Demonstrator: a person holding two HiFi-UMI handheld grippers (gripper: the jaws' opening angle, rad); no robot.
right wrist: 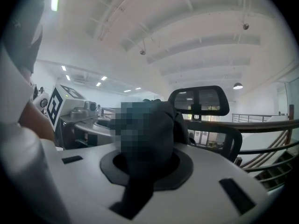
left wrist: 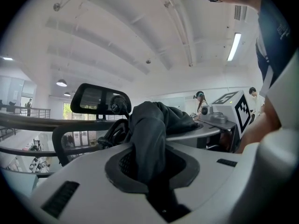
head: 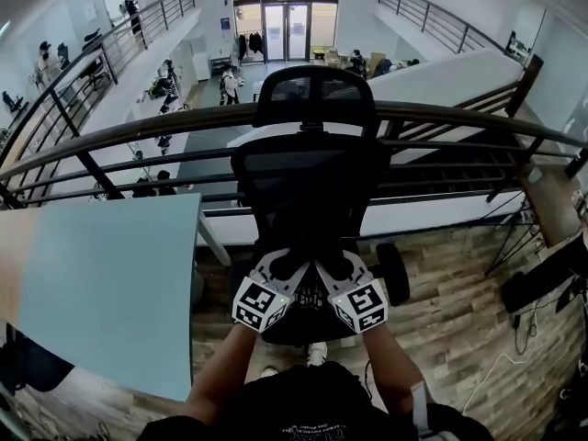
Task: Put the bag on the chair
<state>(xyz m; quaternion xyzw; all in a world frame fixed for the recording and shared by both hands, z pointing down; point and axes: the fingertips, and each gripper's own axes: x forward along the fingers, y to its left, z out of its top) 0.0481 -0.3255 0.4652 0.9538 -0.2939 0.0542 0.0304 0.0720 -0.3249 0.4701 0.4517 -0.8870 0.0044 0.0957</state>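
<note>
Bag (left wrist: 152, 125) of dark grey cloth bunches between the jaws of the left gripper (left wrist: 148, 169) in the left gripper view, pinched fast, with the black mesh chair (left wrist: 96, 97) just behind it. In the right gripper view the right gripper (right wrist: 142, 169) clamps another fold of the same cloth, again before the chair. In the head view both grippers sit side by side at the seat's front, the bag between them lost against the black seat, a railing (head: 138, 131) beyond.
</note>
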